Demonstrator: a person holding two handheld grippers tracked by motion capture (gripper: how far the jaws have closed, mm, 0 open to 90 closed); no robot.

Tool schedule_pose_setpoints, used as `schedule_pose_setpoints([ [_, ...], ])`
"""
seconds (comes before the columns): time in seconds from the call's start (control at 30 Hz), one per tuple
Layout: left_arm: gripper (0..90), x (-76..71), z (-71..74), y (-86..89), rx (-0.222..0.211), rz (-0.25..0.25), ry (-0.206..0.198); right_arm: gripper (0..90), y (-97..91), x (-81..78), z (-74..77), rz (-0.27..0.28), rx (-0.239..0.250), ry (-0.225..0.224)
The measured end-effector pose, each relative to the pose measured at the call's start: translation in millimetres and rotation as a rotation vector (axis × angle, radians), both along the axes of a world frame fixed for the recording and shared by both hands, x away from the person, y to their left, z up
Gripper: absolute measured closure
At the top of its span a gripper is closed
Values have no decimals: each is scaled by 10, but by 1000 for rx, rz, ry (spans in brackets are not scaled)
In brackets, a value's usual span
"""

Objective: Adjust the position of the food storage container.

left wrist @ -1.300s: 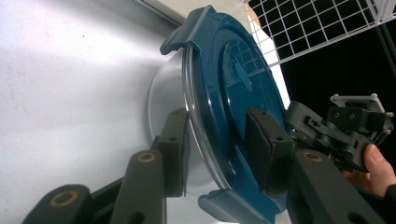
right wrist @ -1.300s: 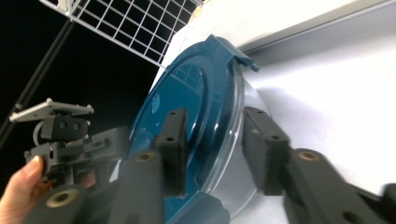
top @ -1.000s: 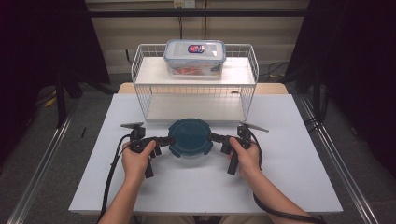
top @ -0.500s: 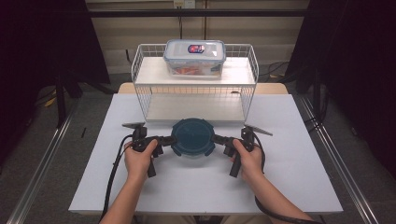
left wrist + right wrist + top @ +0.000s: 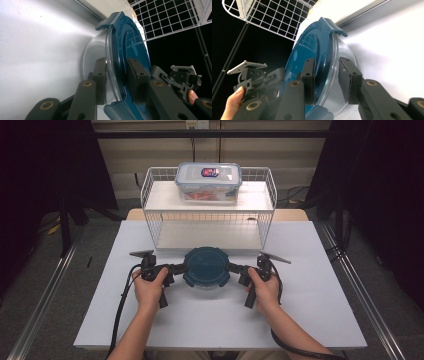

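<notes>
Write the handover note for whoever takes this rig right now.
Left gripper: fingers shut on the round container, on its left edge, one finger above the blue lid and one below.
Right gripper: fingers around the right edge; grip not clearly firm.
Container sits on the white table in front of the wire rack; a rectangular box is on the rack's top shelf.
Done: both sides reached.
Left: probably lift and place the container.

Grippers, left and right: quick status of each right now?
Left gripper: shut on the round container, jaws clamping its rim with the blue lid.
Right gripper: jaws straddle the opposite rim; whether they press cannot be told.
</notes>
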State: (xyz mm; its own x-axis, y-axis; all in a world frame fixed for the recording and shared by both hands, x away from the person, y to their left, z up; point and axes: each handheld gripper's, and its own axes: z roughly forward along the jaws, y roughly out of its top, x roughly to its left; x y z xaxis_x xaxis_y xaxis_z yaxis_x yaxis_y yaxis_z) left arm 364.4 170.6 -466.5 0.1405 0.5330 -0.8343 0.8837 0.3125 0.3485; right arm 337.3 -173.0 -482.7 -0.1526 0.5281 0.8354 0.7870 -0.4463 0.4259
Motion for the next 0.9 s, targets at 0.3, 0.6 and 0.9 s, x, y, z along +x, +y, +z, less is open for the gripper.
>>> schedule_pose_setpoints([
  [0.3,718,-29,8,-10,2,22,7,708,-3,-15,8,-19,14,12],
  [0.6,731,-68,12,-26,-5,63,-1,731,-13,-55,-28,-64,79,34],
  [0.9,749,-104,77,-24,-4,65,-23,751,-10,-80,4,-72,85,7],
])
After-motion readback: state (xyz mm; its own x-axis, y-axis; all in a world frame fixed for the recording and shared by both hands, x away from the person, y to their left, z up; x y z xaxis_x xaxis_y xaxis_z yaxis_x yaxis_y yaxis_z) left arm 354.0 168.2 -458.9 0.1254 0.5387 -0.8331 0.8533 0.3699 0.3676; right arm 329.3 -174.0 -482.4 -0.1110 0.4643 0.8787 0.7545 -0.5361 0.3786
